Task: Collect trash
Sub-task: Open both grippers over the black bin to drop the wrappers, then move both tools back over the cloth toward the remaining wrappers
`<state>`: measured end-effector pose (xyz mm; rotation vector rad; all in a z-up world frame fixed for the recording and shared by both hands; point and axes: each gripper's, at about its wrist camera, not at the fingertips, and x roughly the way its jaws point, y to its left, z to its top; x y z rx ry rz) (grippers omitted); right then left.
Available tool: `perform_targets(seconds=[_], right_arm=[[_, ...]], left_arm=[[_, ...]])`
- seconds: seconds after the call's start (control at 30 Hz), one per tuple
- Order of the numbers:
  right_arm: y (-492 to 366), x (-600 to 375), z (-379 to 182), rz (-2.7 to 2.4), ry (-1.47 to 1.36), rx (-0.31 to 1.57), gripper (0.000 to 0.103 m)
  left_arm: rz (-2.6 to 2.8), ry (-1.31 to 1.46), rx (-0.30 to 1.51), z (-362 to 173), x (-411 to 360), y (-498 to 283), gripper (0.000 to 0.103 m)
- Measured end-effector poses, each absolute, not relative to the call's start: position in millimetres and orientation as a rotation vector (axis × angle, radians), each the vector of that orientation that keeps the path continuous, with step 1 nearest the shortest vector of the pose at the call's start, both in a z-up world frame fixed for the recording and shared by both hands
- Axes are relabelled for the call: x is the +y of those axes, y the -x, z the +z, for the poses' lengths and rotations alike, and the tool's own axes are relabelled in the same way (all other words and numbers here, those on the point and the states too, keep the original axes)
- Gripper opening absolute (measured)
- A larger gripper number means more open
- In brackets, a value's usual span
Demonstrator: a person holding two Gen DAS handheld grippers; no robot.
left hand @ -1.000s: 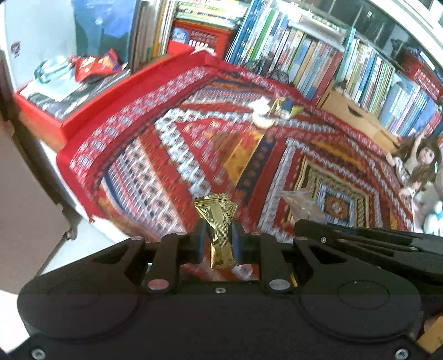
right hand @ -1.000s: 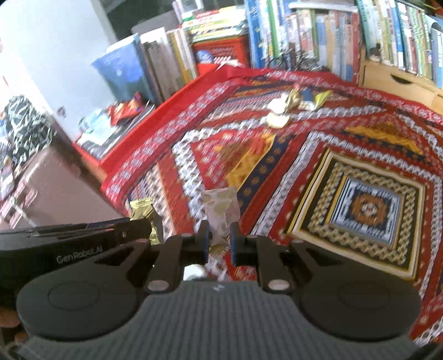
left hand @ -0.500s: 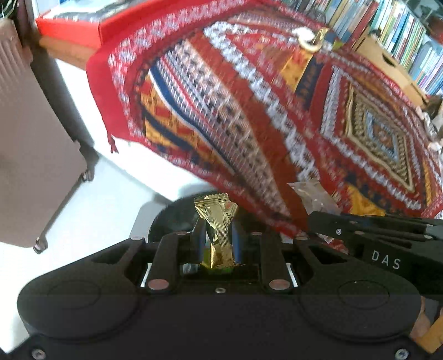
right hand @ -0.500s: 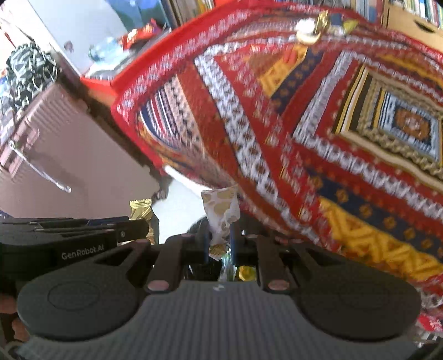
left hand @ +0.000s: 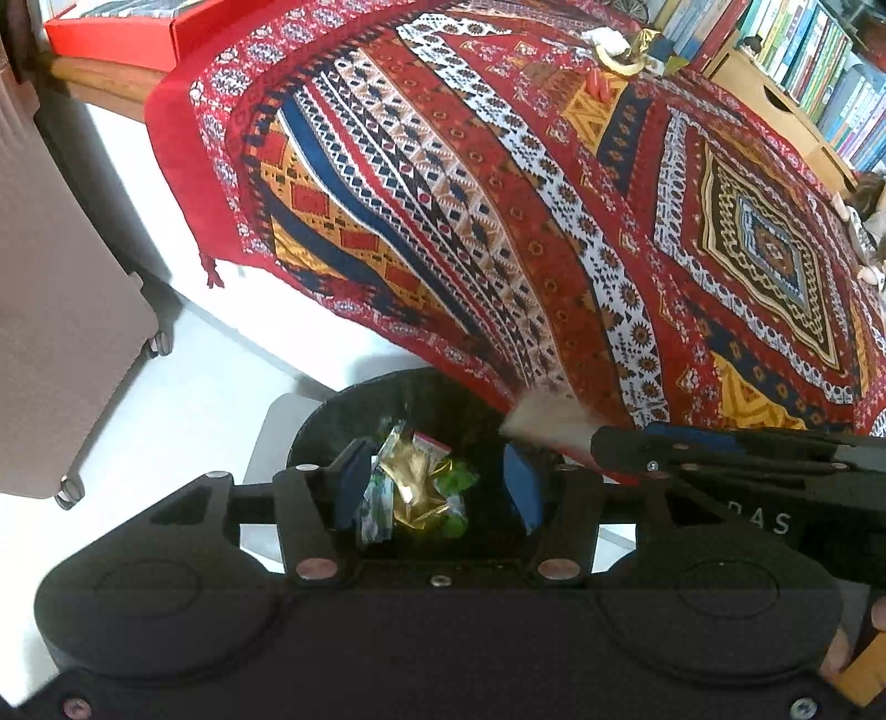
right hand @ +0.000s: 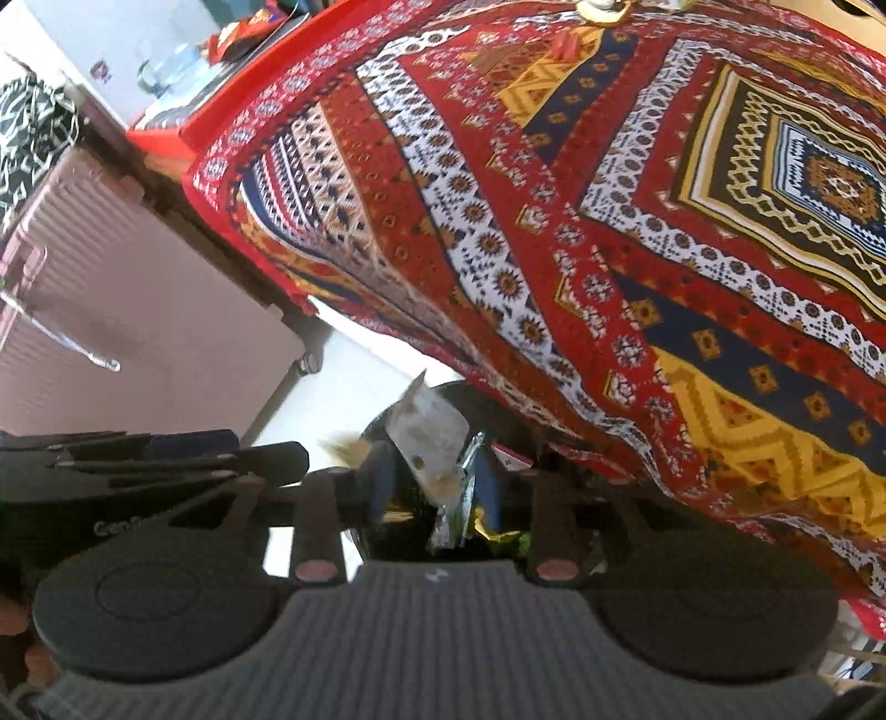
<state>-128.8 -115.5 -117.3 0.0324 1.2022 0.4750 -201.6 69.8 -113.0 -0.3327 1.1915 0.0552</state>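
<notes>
My left gripper (left hand: 438,484) hangs over a black bin (left hand: 354,399) on the floor, its jaws opening. The gold wrapper (left hand: 412,487) is free of the blue pads and lies below them among several other wrappers in the bin. My right gripper (right hand: 434,482) is beside it over the same bin (right hand: 459,393), jaws also opening. A pale spotted wrapper (right hand: 429,437) sits blurred between its pads, not pressed by them. More trash (left hand: 614,50) lies at the far end of the patterned tablecloth (left hand: 498,194).
A beige wheeled suitcase (left hand: 55,332) stands left of the bin on the white floor (left hand: 194,399). The cloth's edge overhangs the bin. A red tray (left hand: 111,27) sits at the table's far left, with bookshelves (left hand: 803,55) and a doll (left hand: 869,210) at the right.
Both grippers have come down from over the table to the bin. Both were shut on their wrappers; now the jaws have parted, and the gold wrapper has dropped.
</notes>
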Motion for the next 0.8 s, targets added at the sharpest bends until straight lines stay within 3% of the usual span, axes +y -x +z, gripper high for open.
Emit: perform_targets(seconds=[0.3,0.4,0.57,0.8], right_arm=[[126,-126,-112,0.442,-0.058,1.197,0.065],[124,-131,-102,0.426,-0.078,1.182,0.068],[118,-141,-60,0.42,-0.096,1.088,0.078],[82,-157,6,0.369,-0.081,0.906,0.082]], left_arm=[[0.093,0.344,1.163,-105,75,197,0.064],[0.109,0.327,1.13,-91,74,194,0.079],[0.109,0.328,1.019,-52,76,185,0.083],[0.135,0.301,0.824,11,73,156,0.094]])
